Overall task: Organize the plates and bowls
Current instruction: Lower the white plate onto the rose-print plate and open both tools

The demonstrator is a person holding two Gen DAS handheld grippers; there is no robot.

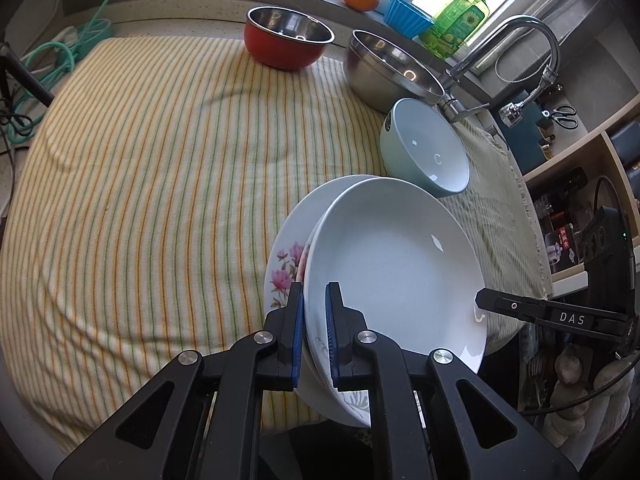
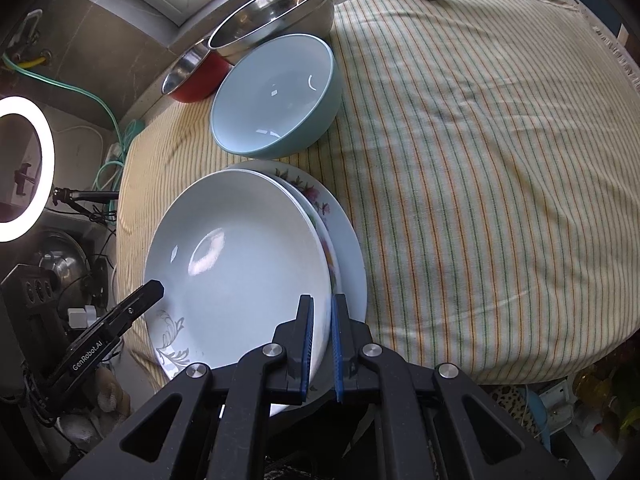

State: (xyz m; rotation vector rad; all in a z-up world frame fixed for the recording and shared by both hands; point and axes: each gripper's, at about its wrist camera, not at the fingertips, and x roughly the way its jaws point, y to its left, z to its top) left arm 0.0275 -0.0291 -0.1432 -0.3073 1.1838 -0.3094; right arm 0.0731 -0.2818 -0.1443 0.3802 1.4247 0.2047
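Two grippers clamp one white plate (image 1: pixel 396 260) by opposite parts of its rim. The left gripper (image 1: pixel 314 332) has its blue pads pressed together on the rim nearest its camera; the right gripper (image 2: pixel 322 344) is likewise closed on the rim, its finger tip visible in the left view at the plate's far side. The white plate lies tilted over a floral plate (image 1: pixel 286 256), which rests on the striped cloth (image 1: pixel 160 180) near the worktop's front edge; whether the two plates touch cannot be told. Just behind them, on the cloth, sits a pale blue bowl (image 2: pixel 276 96). Further back, toward the worktop's rear edge, stand a steel bowl (image 1: pixel 390 70) beside the tap (image 1: pixel 516 44) and a red bowl (image 1: pixel 288 38).
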